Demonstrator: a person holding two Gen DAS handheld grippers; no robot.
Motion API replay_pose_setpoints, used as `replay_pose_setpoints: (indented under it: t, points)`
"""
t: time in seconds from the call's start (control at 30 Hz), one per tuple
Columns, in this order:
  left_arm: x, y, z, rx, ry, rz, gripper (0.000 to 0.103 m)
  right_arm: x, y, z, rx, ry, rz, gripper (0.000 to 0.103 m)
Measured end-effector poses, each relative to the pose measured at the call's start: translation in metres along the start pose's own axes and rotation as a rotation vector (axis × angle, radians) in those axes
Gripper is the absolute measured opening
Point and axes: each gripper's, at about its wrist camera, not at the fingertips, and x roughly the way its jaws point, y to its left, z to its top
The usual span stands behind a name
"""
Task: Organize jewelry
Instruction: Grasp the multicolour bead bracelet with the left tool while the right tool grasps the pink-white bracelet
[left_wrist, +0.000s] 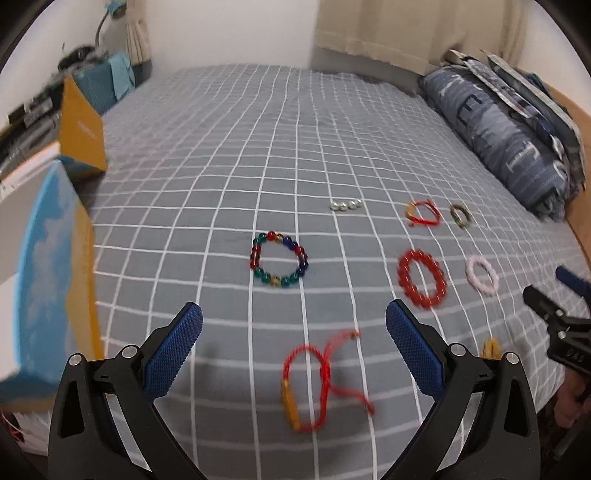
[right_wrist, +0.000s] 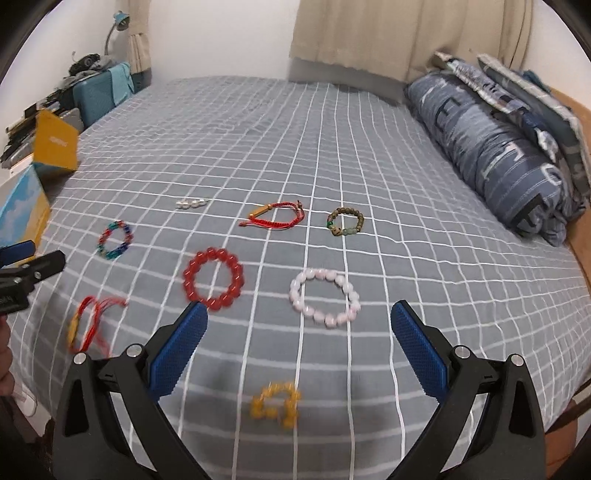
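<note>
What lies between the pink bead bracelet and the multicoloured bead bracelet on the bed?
The red bead bracelet lies between the pink bead bracelet and the multicoloured bead bracelet, clearest in the right wrist view.

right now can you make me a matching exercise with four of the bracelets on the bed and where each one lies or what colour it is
Column one
1. yellow bead bracelet
2. pink bead bracelet
3. multicoloured glass bead bracelet
4. red cord bracelet with a gold tube

Column two
A. straight ahead of the left gripper, out on the grey checked bedsheet
B. between the open fingers of the right gripper, near the bed's edge
C. between the open fingers of the left gripper, close in
D. pale beads, just beyond the right gripper's fingertips

Pairs: 1-B, 2-D, 3-A, 4-C
</note>
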Motion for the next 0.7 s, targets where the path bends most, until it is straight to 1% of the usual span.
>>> replay_pose_setpoints:
  t: [0.13, 0.23, 0.33, 0.4, 0.53, 0.57, 0.67, 0.7]
  points:
    - [0.034, 0.008, 0.019, -0.031, 0.052, -0.01, 0.097, 0.041, -0.007, 0.012, 0.007, 0.069, -0.006, 0.096]
    - [0.057, 0.015, 0.027, -0.046, 0.082, 0.01, 0.097, 0.067, -0.013, 0.013, 0.024, 0.115, -0.005, 0.095]
    - [0.077, 0.024, 0.032, -0.063, 0.097, 0.048, 0.097, 0.088, -0.021, 0.012, 0.054, 0.153, -0.016, 0.092]
    - [0.09, 0.032, 0.033, -0.077, 0.111, 0.07, 0.097, 0.102, -0.029, 0.009, 0.089, 0.186, -0.01, 0.091]
    - [0.109, 0.047, 0.028, -0.102, 0.14, 0.083, 0.097, 0.124, -0.037, 0.0, 0.115, 0.234, -0.01, 0.085]
    - [0.111, 0.047, 0.026, -0.099, 0.137, 0.086, 0.097, 0.128, -0.038, -0.002, 0.124, 0.243, 0.004, 0.083]
    - [0.114, 0.044, 0.023, -0.067, 0.122, 0.111, 0.097, 0.133, -0.04, -0.004, 0.145, 0.247, 0.017, 0.082]
    - [0.115, 0.044, 0.023, -0.065, 0.119, 0.115, 0.094, 0.133, -0.04, -0.005, 0.148, 0.245, 0.02, 0.077]
